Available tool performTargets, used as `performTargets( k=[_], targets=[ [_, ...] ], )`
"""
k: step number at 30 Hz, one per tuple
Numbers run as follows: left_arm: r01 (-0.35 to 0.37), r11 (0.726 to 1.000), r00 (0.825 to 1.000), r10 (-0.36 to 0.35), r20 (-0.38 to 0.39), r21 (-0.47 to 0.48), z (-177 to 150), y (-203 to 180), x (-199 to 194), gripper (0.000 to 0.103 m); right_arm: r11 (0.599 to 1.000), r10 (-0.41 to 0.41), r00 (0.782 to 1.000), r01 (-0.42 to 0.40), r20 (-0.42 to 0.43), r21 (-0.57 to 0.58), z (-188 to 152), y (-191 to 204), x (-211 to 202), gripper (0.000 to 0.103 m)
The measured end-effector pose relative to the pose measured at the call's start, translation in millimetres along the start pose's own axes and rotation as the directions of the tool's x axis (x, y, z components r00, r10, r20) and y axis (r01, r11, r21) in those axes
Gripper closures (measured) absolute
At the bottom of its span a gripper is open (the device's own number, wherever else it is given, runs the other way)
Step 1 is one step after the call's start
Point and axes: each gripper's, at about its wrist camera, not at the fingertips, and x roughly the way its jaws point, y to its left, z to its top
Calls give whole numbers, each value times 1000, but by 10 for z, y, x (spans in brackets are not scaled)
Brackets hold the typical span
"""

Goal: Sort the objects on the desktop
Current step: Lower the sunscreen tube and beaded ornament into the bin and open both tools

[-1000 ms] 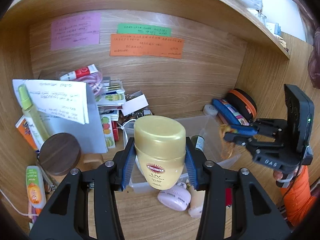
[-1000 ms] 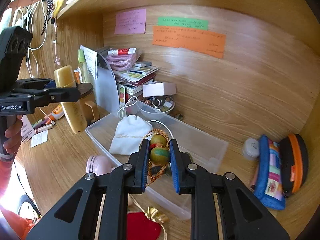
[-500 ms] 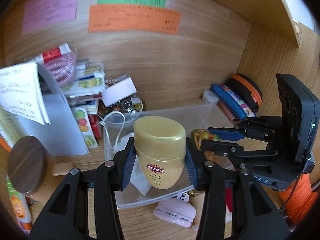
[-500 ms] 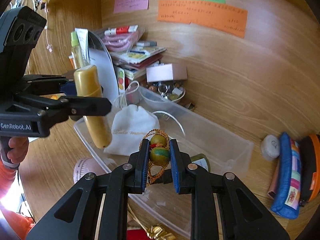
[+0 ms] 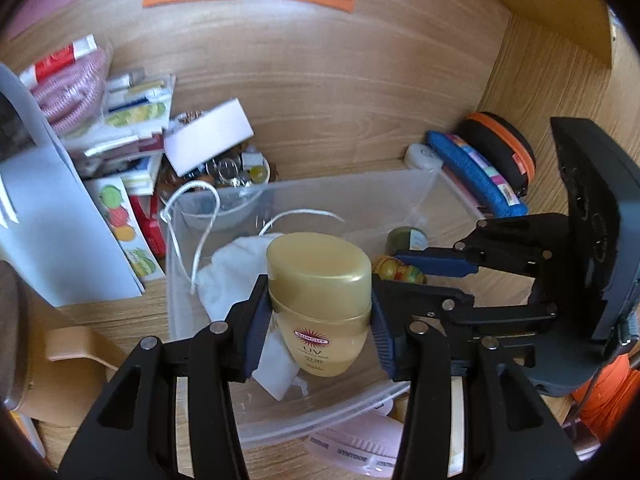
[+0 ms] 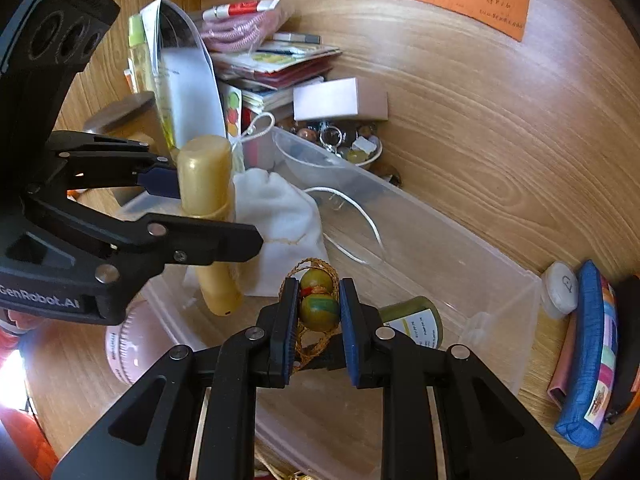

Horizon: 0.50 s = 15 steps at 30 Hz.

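My left gripper (image 5: pixel 318 312) is shut on a gold sunscreen bottle (image 5: pixel 320 300) and holds it upright over the left part of a clear plastic bin (image 5: pixel 424 184). In the right wrist view the bottle (image 6: pixel 210 216) hangs inside the bin (image 6: pixel 460 248), beside a white drawstring pouch (image 6: pixel 280 216). My right gripper (image 6: pixel 318 316) is shut on a green-and-yellow bead ornament with gold cord (image 6: pixel 318 304) and holds it over the bin's middle. The ornament also shows in the left wrist view (image 5: pixel 398 270). A small green jar (image 6: pixel 416 318) lies in the bin.
Books, a white box (image 5: pixel 208 140) and a bowl of trinkets (image 6: pixel 352 148) crowd the back left. A blue pouch (image 6: pixel 588 364), an orange-rimmed case (image 5: pixel 500 148) and a white round case (image 6: pixel 562 288) sit at the right. A pink round item (image 5: pixel 352 440) lies in front of the bin.
Both grippers have moved forward and down over the bin. The sunscreen bottle now hangs inside the bin's left part, and the ornament is closer above the bin floor.
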Motion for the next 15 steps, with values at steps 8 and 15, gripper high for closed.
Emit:
performTargets(
  k=[8,15],
  targets=[
    [27,999,999,-27,-18,-24,-31,80,66,57,1000,16,1000,-16,2,8,2,-1,75,85],
    [50,997,998,-51,-23,-58,-38,164,91,57,999,36,999,-36,4,25,3,-27,96,82]
  ],
)
